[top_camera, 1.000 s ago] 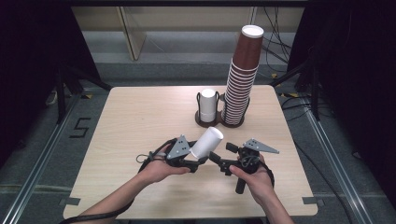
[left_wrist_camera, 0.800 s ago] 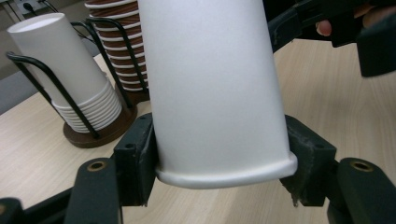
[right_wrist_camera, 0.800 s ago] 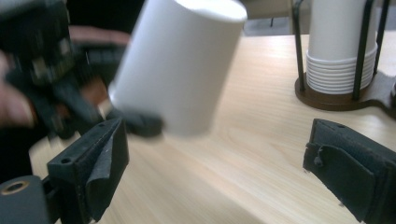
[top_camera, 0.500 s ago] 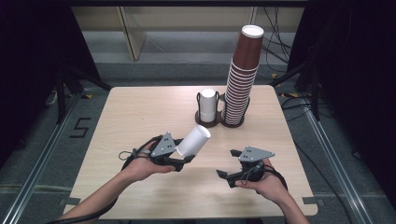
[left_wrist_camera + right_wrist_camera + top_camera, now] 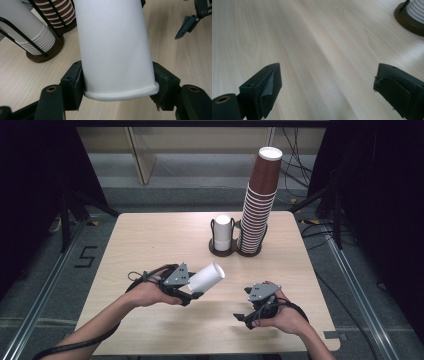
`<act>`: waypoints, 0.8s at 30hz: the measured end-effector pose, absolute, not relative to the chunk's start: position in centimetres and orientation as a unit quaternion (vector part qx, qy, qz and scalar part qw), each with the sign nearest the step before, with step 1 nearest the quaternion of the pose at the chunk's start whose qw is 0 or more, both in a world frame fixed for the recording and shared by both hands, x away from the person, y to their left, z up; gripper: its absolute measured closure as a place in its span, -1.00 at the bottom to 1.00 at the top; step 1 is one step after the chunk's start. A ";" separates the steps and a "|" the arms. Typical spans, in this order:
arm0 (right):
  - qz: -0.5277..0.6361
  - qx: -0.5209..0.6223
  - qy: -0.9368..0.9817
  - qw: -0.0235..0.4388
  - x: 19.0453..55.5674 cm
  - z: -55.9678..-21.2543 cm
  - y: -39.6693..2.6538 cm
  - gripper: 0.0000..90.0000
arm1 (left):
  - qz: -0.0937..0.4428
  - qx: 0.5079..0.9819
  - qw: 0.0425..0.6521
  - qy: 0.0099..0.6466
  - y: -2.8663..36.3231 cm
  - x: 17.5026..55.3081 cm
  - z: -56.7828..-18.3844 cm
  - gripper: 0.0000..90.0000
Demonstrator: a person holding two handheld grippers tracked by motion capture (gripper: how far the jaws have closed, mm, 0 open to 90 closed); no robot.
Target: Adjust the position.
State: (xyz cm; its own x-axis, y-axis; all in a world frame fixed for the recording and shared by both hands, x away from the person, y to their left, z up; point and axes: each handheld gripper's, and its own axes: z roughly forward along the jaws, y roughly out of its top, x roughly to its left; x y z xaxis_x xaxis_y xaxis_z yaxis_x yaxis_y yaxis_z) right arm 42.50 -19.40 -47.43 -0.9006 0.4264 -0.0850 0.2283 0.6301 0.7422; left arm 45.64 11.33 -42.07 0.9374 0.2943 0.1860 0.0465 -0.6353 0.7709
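the wooden table (image 5: 150,245) is bare across its near half; at its 12 o'clock edge stand the tall brown cup stack (image 5: 260,200) in a dark holder and, just beside it toward 9 o'clock, the short white cup stack (image 5: 223,232) in a twin holder. what changed: a second ago both my grippers met at the white cup (image 5: 206,278) in the middle of the near table; now my right gripper (image 5: 245,316) has backed off toward 4 o'clock and sits apart from it, low over the wood. its jaws have just been opening a little and stand wide, with nothing between them in the right gripper view. my left gripper (image 5: 192,295) has carried the cup off toward 8 o'clock; its jaws are clamped on the cup (image 5: 115,50) near the rolled rim (image 5: 121,93), one pad on each side, cup tilted with its base pointing toward the stacks. judgement: the handover is done and the cup rides on one grip alone, probably bound for the white stack. in the way: the holder's black wire uprights (image 5: 40,47) and the tall brown stack close beside, easy to knock.
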 end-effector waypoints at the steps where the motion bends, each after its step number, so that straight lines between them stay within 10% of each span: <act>1: 0.384 0.189 0.896 0.120 42.4 -47.4 -19.4 -0.82 | 0.148 0.894 0.413 0.089 11.3 45.7 -42.1 -0.20; 24: 0.363 0.110 0.917 0.127 43.5 -46.0 -17.4 -0.82 | 0.130 0.952 0.273 -0.041 9.0 45.8 -42.2 -0.18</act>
